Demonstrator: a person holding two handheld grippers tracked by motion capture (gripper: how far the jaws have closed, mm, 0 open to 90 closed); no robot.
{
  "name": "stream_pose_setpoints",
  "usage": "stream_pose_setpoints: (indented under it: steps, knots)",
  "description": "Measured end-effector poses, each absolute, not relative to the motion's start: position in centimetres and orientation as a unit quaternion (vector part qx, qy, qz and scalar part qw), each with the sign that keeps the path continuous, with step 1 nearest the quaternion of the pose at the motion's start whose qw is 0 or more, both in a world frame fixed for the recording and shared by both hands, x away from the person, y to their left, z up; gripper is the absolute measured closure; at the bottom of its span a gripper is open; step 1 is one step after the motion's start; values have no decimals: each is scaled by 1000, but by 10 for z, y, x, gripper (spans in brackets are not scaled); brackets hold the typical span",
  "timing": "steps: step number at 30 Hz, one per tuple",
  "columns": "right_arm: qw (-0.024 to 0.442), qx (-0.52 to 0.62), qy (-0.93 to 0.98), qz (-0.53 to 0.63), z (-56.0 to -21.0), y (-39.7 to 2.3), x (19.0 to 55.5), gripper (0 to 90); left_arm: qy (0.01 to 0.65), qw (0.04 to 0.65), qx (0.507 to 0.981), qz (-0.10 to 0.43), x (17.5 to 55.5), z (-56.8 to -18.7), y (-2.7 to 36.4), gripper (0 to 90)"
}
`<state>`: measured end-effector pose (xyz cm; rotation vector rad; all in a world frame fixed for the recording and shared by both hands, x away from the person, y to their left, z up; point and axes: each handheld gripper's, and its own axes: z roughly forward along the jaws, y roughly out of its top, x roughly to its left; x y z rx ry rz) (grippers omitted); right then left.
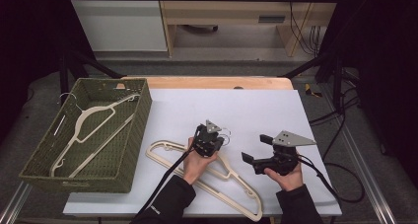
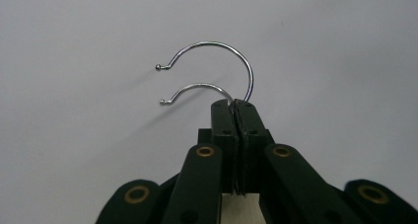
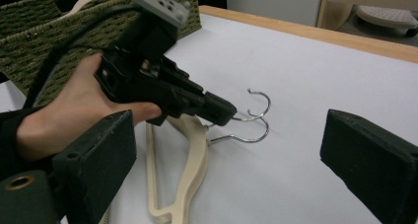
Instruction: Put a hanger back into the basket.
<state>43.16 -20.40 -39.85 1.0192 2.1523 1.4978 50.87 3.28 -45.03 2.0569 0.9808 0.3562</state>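
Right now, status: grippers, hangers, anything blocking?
Left hand-held gripper shut on upper hanger's hook. Right hand-held gripper open, empty. Second hanger lies beneath, hook free. Path to basket looks clear.

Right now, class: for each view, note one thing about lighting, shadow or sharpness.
High view: dark surroundings, white table evenly lit. Left gripper view: wire hooks sharp, casting faint soft shadows. Right gripper view: own jaws near the lens look soft, the left hand-held gripper clearer.

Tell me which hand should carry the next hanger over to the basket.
Left, probably. The left gripper is already shut on the wire hook of a cream hanger on the table, and the woven basket lies on its side. The right gripper stands open and holds nothing.
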Motion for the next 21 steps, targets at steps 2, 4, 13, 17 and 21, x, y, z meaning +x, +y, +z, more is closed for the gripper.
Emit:
stream_pose_setpoints:
  steps: [2, 4, 13, 17, 21]
  knots:
    - [160, 356, 757, 523, -401, -201, 433, 95, 387, 414, 811, 144, 505, -447, 35, 883]
    - [147, 356, 760, 524, -406, -196, 435, 128, 381, 419, 811, 150, 502, -442, 37, 884]
    - [107, 359, 776, 508, -427, -176, 444, 184, 365, 433, 806, 170, 490, -431, 43, 886]
    - [85, 358, 786, 496, -439, -168, 448, 242, 363, 435, 806, 173, 487, -429, 44, 885]
    - [59, 353, 804, 475, -450, -156, 451, 321, 360, 438, 805, 173, 486, -429, 46, 885]
